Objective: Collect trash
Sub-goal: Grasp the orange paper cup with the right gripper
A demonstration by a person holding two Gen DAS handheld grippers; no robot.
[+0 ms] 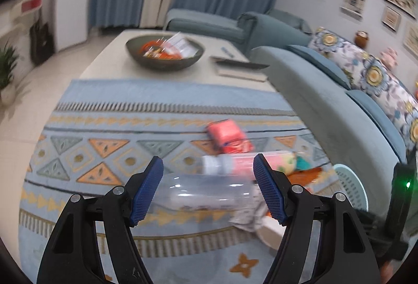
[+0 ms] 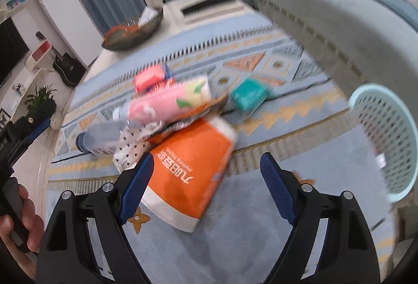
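Note:
A heap of trash lies on the patterned blue rug [image 2: 261, 231]: a clear plastic bottle [image 1: 203, 192] [image 2: 102, 136], a pink-labelled bottle [image 1: 235, 164] [image 2: 167, 101], a red pack [image 1: 227, 135] [image 2: 149, 77], a teal pack [image 2: 248, 94], an orange bag [image 2: 188, 174] and dotted crumpled paper [image 2: 130, 145]. My left gripper [image 1: 207, 164] hangs open above the clear bottle, apart from it. Over the orange bag my right gripper [image 2: 206, 158] stands open, its pads not pressing on anything. A pale green mesh basket [image 2: 386, 135] [image 1: 350, 184] sits right of the heap.
A blue-grey sofa [image 1: 313, 90] with a floral cushion runs along the right, close to the basket. Beyond the rug is a low table [image 1: 117, 67] with a dark bowl [image 1: 164, 51] of items and books. A guitar [image 2: 68, 67] and a potted plant [image 2: 39, 98] stand at the left.

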